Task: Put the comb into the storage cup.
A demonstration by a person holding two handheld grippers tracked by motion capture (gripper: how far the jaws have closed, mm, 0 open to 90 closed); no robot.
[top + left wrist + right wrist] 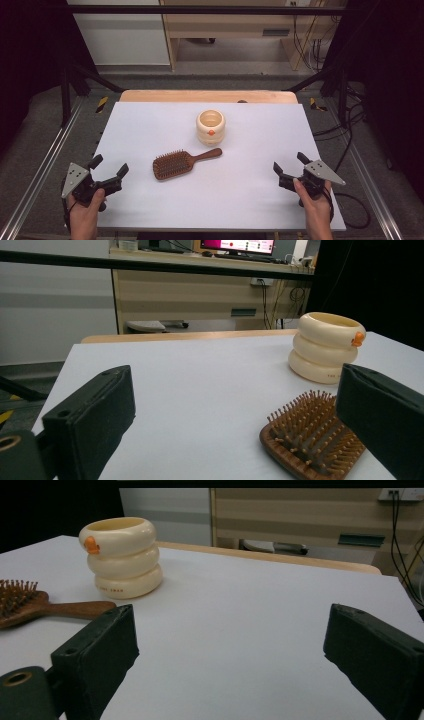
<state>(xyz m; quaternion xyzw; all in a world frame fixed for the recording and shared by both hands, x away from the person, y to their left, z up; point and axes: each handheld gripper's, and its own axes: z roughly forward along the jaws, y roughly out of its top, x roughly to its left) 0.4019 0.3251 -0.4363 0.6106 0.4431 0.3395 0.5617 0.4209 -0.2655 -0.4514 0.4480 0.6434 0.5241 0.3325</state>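
Observation:
A brown wooden hairbrush [181,162] lies bristles up in the middle of the white table, its handle pointing to the back right. Behind it stands a cream ringed cup [210,127] with a small orange knob. My left gripper [108,169] rests at the table's front left, open, nothing between its jaws. At the front right my right gripper [291,164] is open and holds nothing. The left gripper view has the hairbrush [312,440] close ahead on the right and the cup [327,347] beyond it. The right gripper view has the cup [123,557] and the hairbrush handle [60,611] at left.
The white table top [260,145] ends in a wooden strip [207,96] at the back. Metal rails [40,175] run along both sides. Cables [350,130] trail on the floor at right. A wooden desk [235,30] stands behind the table.

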